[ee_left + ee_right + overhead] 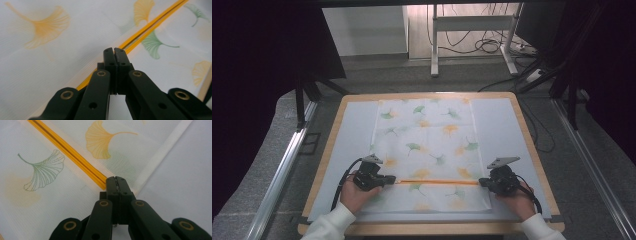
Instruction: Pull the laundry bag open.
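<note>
Step in hand: the person is working the orange zip strip (437, 182) that runs across the near part of the ginkgo-print bag (427, 150), most likely pressing it closed along its length.
Orange zip strip: it is lying flat on the bag, stretching straight between the two grippers, nearer the bag's near edge than its far one.
Ginkgo-print bag: it is lying flat on the pale mat (502, 130) that covers the tabletop (532, 145), roughly centred on it.
Left gripper (114, 51): its jaws are pressed together, the tips sitting on the left end of the orange zip strip; whether the strip is actually caught between them I cannot tell.
Right gripper (115, 180): its jaws are pressed together too, the tips resting at the right end of the orange zip strip, just beside the bag's white side seam (160, 155).
Doing it well: the right gripper should be anchoring its end of the strip while the left is travelling along it, so the bag is not sliding on the mat.
Pressure: the tips should be staying centred on the strip's two orange ridges, pushing down evenly, not drifting onto the printed film beside them.
Risk: a sideways slip off the strip would probably be leaving a stretch unsealed or wrinkling the bag.
</note>
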Available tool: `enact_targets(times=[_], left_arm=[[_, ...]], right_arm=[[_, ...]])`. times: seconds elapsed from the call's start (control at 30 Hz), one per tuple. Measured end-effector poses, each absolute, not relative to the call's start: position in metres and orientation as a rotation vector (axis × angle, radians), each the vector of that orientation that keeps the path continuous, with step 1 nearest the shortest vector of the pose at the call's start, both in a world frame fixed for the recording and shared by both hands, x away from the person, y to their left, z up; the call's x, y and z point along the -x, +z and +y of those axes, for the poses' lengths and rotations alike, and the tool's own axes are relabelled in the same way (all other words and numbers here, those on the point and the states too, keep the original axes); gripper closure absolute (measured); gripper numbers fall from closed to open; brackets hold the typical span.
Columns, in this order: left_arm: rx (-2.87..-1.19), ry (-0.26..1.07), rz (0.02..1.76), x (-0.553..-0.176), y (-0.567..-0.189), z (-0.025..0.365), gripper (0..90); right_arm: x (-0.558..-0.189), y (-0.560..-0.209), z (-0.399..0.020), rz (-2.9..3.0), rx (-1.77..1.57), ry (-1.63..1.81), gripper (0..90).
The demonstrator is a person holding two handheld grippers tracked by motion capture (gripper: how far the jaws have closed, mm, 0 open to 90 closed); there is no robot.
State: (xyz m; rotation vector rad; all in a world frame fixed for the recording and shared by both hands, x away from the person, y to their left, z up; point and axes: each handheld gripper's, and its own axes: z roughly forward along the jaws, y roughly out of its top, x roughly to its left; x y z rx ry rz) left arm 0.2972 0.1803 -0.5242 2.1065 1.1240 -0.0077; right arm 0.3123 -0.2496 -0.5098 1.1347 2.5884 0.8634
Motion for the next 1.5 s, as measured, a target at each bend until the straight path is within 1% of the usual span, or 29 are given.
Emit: enact_targets(times=[0.47,0.77,0.8,0.83,0.87,0.97,1.13,1.23,1.5], left_arm=[[-2.07,0.015,1.196,-0.291,-0.525,0.215,90.0],[-2.011,0.024,1.27,-0.283,-0.527,0.252,90.0],[-2.007,0.036,1.278,-0.282,-0.527,0.254,90.0],[-2.036,0.094,1.295,-0.28,-0.526,0.257,90.0],[-2.046,0.112,1.301,-0.28,-0.526,0.26,90.0],[-1.99,0.057,1.324,-0.277,-0.53,0.273,90.0],[-1.98,0.042,1.299,-0.275,-0.532,0.272,90.0],[-1.998,0.057,1.282,-0.276,-0.531,0.264,90.0],[-1.994,0.066,1.263,-0.273,-0.53,0.261,90.0]], right_arm=[[-0.313,-0.51,-0.25,2.592,-1.133,0.868,89.4],[-0.313,-0.51,-0.251,2.593,-1.132,0.869,89.4],[-0.313,-0.51,-0.251,2.593,-1.132,0.87,89.4],[-0.313,-0.51,-0.251,2.594,-1.134,0.872,89.4],[-0.313,-0.51,-0.251,2.593,-1.133,0.87,89.4],[-0.313,-0.51,-0.251,2.593,-1.134,0.873,89.4],[-0.313,-0.51,-0.251,2.594,-1.131,0.872,89.4],[-0.313,-0.51,-0.25,2.59,-1.132,0.867,89.4],[-0.313,-0.51,-0.251,2.591,-1.128,0.873,89.4]])
